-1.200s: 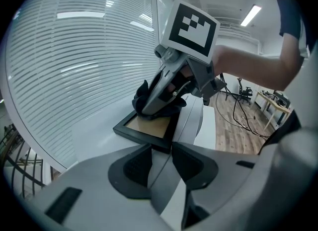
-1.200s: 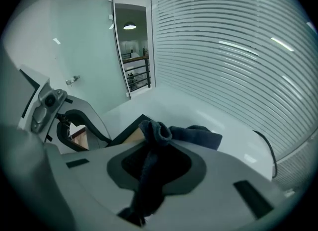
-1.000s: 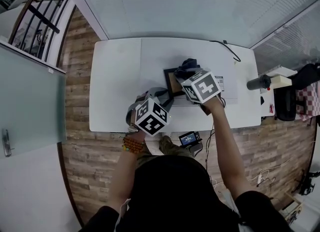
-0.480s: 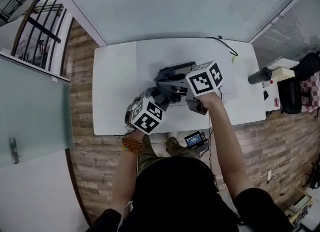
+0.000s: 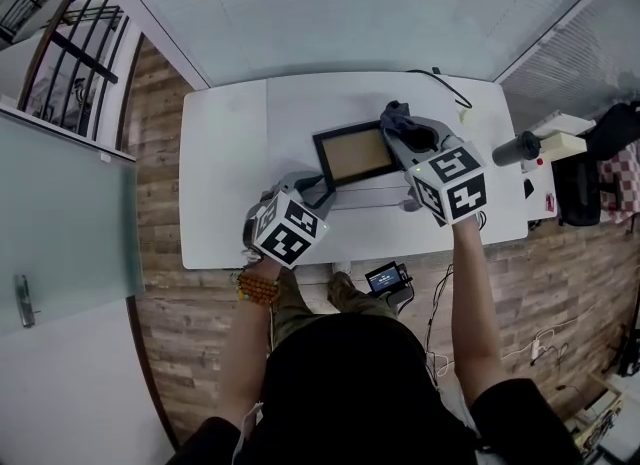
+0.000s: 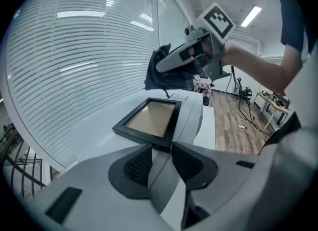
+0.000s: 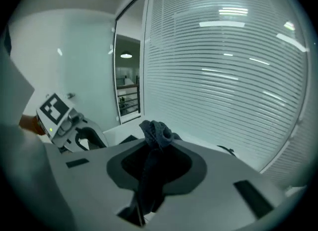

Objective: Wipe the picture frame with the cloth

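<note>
While the picture frame (image 5: 352,153) lies flat near the middle of the white table (image 5: 225,153), a black border around a tan panel, both grippers sit close to it. Seen from the head view, the left gripper (image 5: 318,189) comes in at the frame's 7 o'clock corner. In the left gripper view its jaws stand spread, with that near corner of the frame (image 6: 149,118) just ahead of the gap between them. Whether the tips touch it cannot be told.

At the frame's 2 o'clock the right gripper (image 5: 408,139) is clamped on the dark grey cloth (image 5: 396,116). The right gripper view shows the jaws pressed onto the fabric, a bunch of cloth (image 7: 155,134) standing out past the tips. From the left gripper view the right gripper (image 6: 185,58) and its cloth (image 6: 159,75) hang in the air above the table, beyond the frame's far side.

Farther out, a black cable (image 5: 450,91) curls at the table's 1 o'clock corner. A dark cylinder (image 5: 518,164) lies past the table's 3 o'clock edge. A small device with a lit screen (image 5: 383,278) sits on the wooden floor (image 5: 165,313) at 6 o'clock. A beaded bracelet (image 5: 260,288) circles the left wrist.
</note>
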`<state>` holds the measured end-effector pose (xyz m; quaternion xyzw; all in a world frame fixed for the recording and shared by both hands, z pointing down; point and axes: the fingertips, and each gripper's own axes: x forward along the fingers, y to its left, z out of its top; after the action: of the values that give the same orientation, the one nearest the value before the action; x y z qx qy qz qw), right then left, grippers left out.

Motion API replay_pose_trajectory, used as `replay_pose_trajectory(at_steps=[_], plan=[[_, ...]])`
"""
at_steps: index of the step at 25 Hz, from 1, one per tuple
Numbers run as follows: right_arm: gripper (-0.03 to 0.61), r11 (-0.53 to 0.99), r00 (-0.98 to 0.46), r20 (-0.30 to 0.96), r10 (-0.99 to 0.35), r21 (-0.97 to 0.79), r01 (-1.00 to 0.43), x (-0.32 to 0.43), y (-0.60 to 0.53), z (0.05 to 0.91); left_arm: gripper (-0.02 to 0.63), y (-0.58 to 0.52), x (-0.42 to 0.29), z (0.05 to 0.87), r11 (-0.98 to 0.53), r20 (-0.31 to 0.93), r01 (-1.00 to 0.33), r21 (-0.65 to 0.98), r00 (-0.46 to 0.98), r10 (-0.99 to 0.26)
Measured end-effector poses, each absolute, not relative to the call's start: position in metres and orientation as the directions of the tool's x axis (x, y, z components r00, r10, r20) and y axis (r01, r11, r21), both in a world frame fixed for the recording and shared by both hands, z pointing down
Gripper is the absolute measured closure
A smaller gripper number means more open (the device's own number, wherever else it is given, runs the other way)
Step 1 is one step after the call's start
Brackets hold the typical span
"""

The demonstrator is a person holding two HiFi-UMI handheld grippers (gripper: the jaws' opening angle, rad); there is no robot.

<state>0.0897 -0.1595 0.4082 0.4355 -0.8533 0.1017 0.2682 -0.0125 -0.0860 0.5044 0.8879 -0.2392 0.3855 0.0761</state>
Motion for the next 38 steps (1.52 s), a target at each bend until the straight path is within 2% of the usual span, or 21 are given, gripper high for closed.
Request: replay_pose_trajectory(at_steps=[5, 12, 18, 25, 30, 35, 38], plan=[[0.532, 0.67, -0.382, 0.747, -0.545, 0.114, -0.733, 0.07, -0.149, 0.477, 0.486, -0.084, -0.014, 0.504, -0.874, 0.73, -0.484, -0.036, 0.584, -0.354], [0.531, 0.742, -0.296, 0.867, -0.4, 0.117, -0.661, 0.048, -0.144, 0.497, 0.486, -0.085, -0.013, 0.504, -0.87, 0.722, -0.492, -0.045, 0.586, -0.368], [0.531, 0.733, -0.432, 0.846, -0.314, -0.074, -0.677, 0.039, -0.147, 0.499, 0.486, -0.085, -0.014, 0.504, -0.87, 0.726, -0.492, -0.042, 0.583, -0.365], [0.531, 0.781, -0.427, 0.86, -0.281, -0.053, -0.622, 0.022, -0.139, 0.499, 0.486, -0.082, -0.013, 0.504, -0.875, 0.731, -0.483, -0.031, 0.586, -0.35], [0.531, 0.79, -0.554, 0.808, -0.199, -0.202, -0.578, -0.011, -0.133, 0.495, 0.486, -0.085, -0.013, 0.504, -0.871, 0.728, -0.49, -0.032, 0.586, -0.356], [0.531, 0.78, -0.542, 0.817, -0.197, -0.204, -0.591, -0.028, -0.134, 0.497, 0.486, -0.086, -0.014, 0.505, -0.873, 0.731, -0.487, -0.025, 0.587, -0.348], [0.531, 0.751, -0.603, 0.774, -0.19, -0.281, -0.597, -0.027, -0.133, 0.494, 0.486, -0.084, -0.015, 0.506, -0.872, 0.73, -0.488, -0.029, 0.586, -0.352]])
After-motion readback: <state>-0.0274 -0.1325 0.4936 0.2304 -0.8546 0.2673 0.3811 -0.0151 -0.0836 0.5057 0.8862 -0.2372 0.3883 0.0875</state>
